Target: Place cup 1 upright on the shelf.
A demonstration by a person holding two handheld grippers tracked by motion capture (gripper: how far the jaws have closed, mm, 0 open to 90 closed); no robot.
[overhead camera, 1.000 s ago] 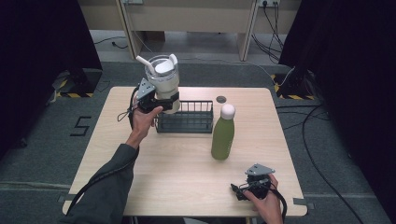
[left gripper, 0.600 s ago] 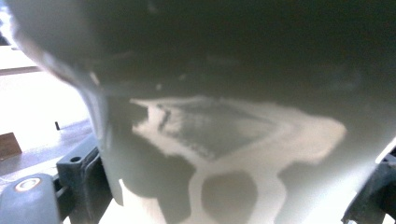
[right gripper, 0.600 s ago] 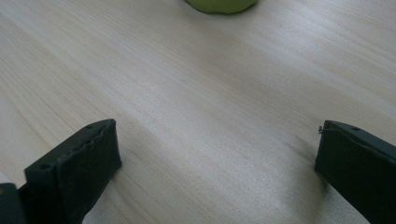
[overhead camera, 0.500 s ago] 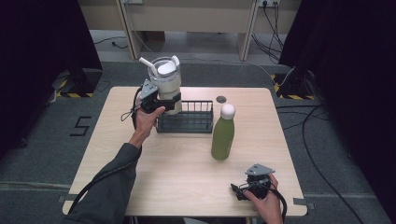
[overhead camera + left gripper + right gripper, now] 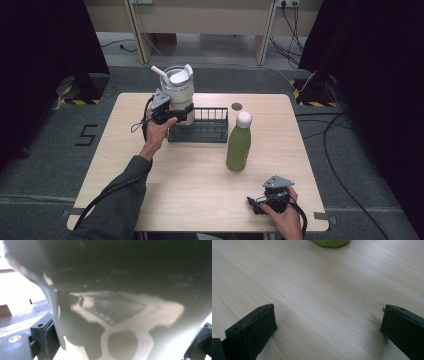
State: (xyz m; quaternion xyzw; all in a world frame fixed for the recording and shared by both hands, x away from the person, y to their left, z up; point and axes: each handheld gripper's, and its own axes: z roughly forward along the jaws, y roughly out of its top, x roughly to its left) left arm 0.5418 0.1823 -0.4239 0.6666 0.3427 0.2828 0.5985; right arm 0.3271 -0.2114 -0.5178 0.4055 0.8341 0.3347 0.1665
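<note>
Left gripper [image 5: 176,114]: fingers pinch the lower body of a pale cup [image 5: 178,95] from both sides; the cup is held upright, off the desk, over the left end of a black wire basket [image 5: 205,131], a pose that suits lowering it into the basket or lifting it clear, though which cannot be told; in the left gripper view the cup's wall [image 5: 120,315] sits blurred against the lens, a black finger [image 5: 42,337] at its side. Cup: clear rim, white lid with a flip spout, white straw slanting up and left; no brand or print readable. Right gripper [image 5: 260,204]: fingers [image 5: 252,332] spread wide, nothing between them, resting low on the desk [image 5: 190,195] at the near right corner, apparently parked out of the way. Green bottle [image 5: 238,142]: white round cap, upright on the desk just right of the basket; no label legible. Small dark disc [image 5: 236,106]: behind the basket. Floor: a "5" marked left of the desk.
</note>
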